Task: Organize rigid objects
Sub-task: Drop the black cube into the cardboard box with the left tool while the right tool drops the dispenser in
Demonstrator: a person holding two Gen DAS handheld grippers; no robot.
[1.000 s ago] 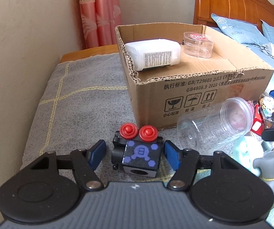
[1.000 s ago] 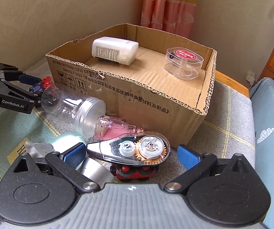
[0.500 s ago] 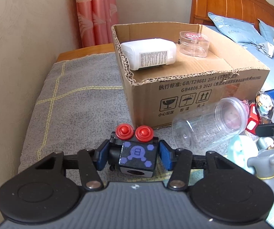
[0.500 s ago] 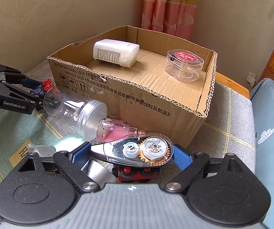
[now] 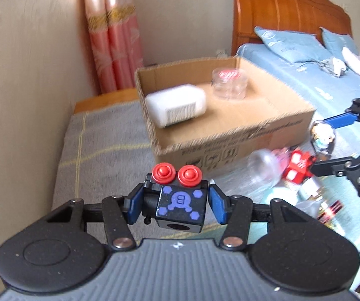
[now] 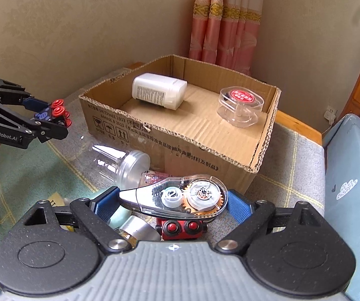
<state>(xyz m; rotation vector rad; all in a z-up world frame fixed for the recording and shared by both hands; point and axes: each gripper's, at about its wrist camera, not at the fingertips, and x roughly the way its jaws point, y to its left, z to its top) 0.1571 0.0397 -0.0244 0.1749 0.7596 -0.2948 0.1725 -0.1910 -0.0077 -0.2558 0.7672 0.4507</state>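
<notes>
- My left tongs point(image 5: 174, 202) are closed narrow on the black toy block point(image 5: 180, 207); both blue pads press its sides, and it hangs clear of the grey blanket point(image 5: 99, 155) below.
- The block's two red knobs point(image 5: 176, 173) sit on its far end, pointing away from me toward the cardboard box point(image 5: 230, 135); its purple-marked face looks up.
- From the right wrist camera, the same block point(image 6: 52, 115) shows at the tip of my left tongs point(image 6: 47, 120), raised to the left of the box.
- My right tongs point(image 6: 169, 204) stand fairly wide, their jaws having just closed onto the clear correction tape dispenser point(image 6: 177, 198). The blue pads meet it at both ends, and it is lifted above the clutter.
- The dispenser's long axis runs crosswise between the pads, its pointed nose to the left and its round gear end to the right, its flat side up.
- Under it lie a red toy point(image 6: 182, 229) and a silver cap point(image 6: 137, 227); just beyond lies a clear plastic jar point(image 6: 119, 161) on its side against the box wall.
- Inside the box, a white bottle point(image 6: 158, 91) lies on its side and a clear round case with a red top point(image 6: 240, 106) stands apart from it.
- The box point(image 6: 205, 140) rests on the blanket in a room corner, with pink curtains point(image 6: 225, 25) behind and a bed with a wooden headboard point(image 5: 285, 17) to one side.
</notes>
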